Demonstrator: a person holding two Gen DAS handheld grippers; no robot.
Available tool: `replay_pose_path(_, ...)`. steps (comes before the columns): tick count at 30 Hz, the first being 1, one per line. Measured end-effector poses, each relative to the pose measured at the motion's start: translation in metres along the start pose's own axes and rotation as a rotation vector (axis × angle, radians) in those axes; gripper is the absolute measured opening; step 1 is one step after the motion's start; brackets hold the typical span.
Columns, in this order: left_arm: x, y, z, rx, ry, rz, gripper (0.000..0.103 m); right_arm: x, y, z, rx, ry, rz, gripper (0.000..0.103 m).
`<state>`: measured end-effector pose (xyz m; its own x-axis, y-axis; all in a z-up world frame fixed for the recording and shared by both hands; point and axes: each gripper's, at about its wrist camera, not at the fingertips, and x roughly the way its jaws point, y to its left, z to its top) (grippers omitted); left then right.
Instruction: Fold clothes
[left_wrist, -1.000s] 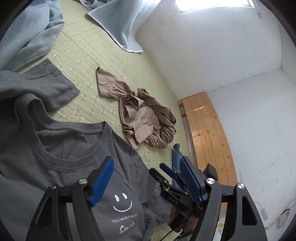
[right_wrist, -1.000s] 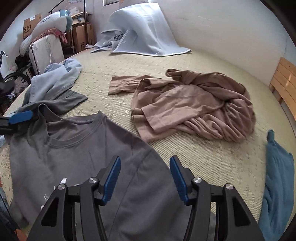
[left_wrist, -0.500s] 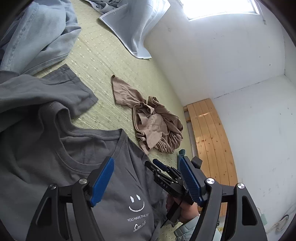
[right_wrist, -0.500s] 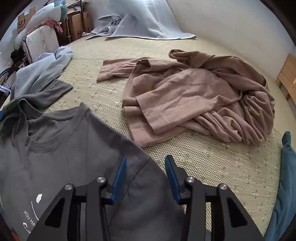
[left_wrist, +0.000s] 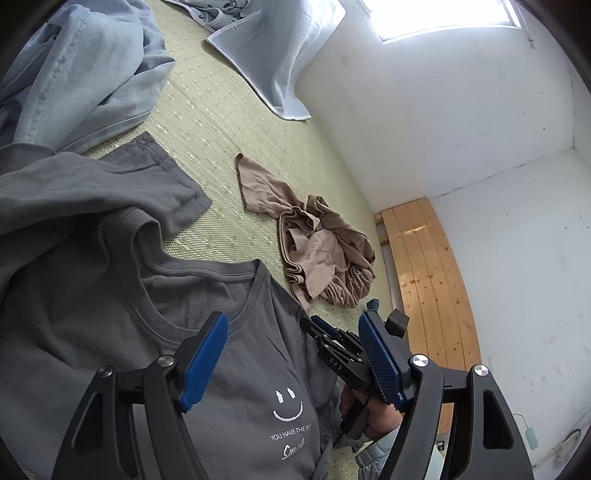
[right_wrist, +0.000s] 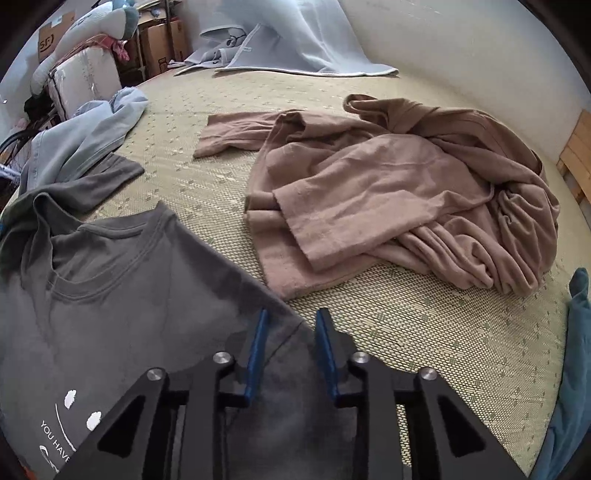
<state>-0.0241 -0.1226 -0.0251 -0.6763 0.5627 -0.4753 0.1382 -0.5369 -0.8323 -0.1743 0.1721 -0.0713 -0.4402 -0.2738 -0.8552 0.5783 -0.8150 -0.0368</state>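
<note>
A dark grey T-shirt (left_wrist: 110, 317) with a white smiley print lies front-up on the green woven mat; it also shows in the right wrist view (right_wrist: 122, 295). My left gripper (left_wrist: 291, 354) is open and empty, held above the shirt's chest. My right gripper (right_wrist: 290, 332) is low over the shirt's shoulder edge, its blue jaws narrowed around the sleeve seam with a gap still between them. The right gripper also shows in the left wrist view (left_wrist: 325, 332), held by a hand.
A crumpled tan garment (right_wrist: 406, 199) lies on the mat (right_wrist: 406, 325) beyond the shirt. A light blue garment (left_wrist: 81, 74) lies at the left. A pale sheet (right_wrist: 288, 44) is at the back wall. A teal cloth (right_wrist: 576, 354) is at the right edge. Wooden slats (left_wrist: 424, 280) flank the mat.
My right gripper has dropped toward the shirt's shoulder and its jaws have narrowed. My left gripper has shifted back over the shirt, staying open.
</note>
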Motion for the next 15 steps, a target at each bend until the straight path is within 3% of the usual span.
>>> replay_pose_path(4, -0.001, 0.0, 0.001, 0.0, -0.008, 0.004, 0.077, -0.002, 0.006, -0.002, -0.024, -0.003, -0.022, 0.017)
replay_pose_path(7, -0.004, 0.0, 0.004, 0.004, -0.021, 0.007, 0.077, -0.006, 0.01, -0.003, -0.042, -0.005, -0.059, 0.004)
replay_pose_path(15, -0.029, -0.006, 0.017, 0.06, -0.13, 0.022, 0.077, -0.044, 0.003, -0.024, -0.062, 0.003, -0.127, 0.003)
